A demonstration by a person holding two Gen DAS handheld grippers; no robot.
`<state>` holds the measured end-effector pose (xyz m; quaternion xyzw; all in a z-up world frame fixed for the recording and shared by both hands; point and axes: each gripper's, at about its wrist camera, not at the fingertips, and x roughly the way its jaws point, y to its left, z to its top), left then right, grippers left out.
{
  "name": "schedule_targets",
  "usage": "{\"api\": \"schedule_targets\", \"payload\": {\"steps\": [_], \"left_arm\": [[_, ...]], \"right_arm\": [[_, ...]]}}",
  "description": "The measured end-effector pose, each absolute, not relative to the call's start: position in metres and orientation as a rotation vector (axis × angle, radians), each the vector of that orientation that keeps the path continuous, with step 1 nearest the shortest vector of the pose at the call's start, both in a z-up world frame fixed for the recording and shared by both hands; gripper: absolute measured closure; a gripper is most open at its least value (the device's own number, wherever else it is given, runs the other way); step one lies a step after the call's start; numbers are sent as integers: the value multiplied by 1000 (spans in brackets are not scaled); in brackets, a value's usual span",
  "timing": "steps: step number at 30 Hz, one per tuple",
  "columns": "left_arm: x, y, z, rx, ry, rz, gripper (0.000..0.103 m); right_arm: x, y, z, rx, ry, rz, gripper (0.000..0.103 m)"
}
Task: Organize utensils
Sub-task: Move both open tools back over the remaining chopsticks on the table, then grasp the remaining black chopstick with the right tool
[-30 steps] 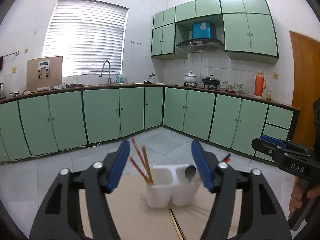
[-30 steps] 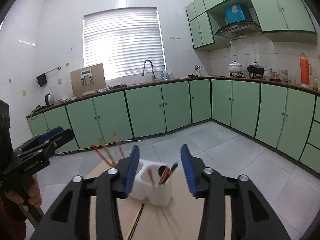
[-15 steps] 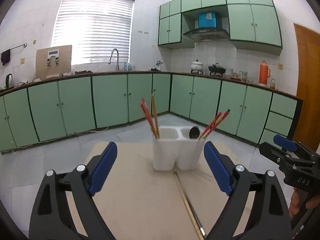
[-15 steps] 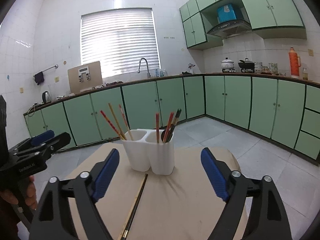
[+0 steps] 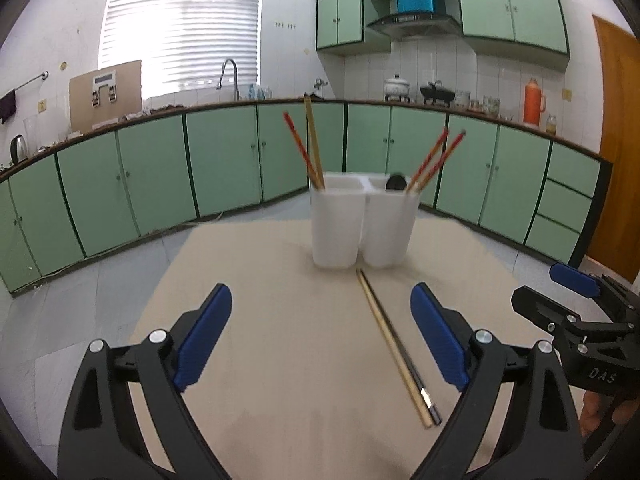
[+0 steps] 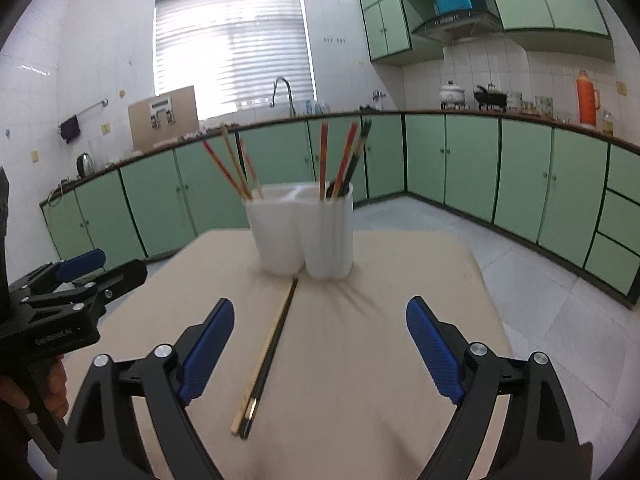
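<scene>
Chopsticks (image 5: pixel 396 344), one pair, are seen lying loose at centre frame on the tabletop (image 5: pixel 280 360), below the white utensil holder (image 5: pixel 362 220); both grippers' fingers (image 5: pixel 204 336) are held apart, empty, presumably readied for pickup.

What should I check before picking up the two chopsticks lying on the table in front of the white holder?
1. Left gripper open and holding nothing: ok.
2. Right gripper open and holding nothing: ok.
3. Tan wooden chopstick and black chopstick pair lying side by side on the beige table, nothing on top: ok.
4. White two-compartment plastic utensil holder upright: ok.
5. Room left in both compartments: cannot tell.
6. Chopstick tips touching the holder's base: cannot tell.
</scene>
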<state>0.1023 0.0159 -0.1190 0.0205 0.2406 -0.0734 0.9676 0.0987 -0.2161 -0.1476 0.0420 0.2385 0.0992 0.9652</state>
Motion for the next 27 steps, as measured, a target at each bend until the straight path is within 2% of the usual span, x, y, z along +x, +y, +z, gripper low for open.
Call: {"api": "schedule_targets", "payload": {"steps": [10,17,25,27], "left_arm": [[100,27,-172,35,661,-122,14],[101,32,-184,40,722,-99,13],[103,39,-188,31,749,-82,13],[105,38,-189,33,754,-80,13]], "right_arm": [[87,-202,-190,70,635,215,17],[83,-187,-203,28,710,237,18],[84,-173,-217,-20,779,271,41],[84,-171,-219,-28,791,277,43]]}}
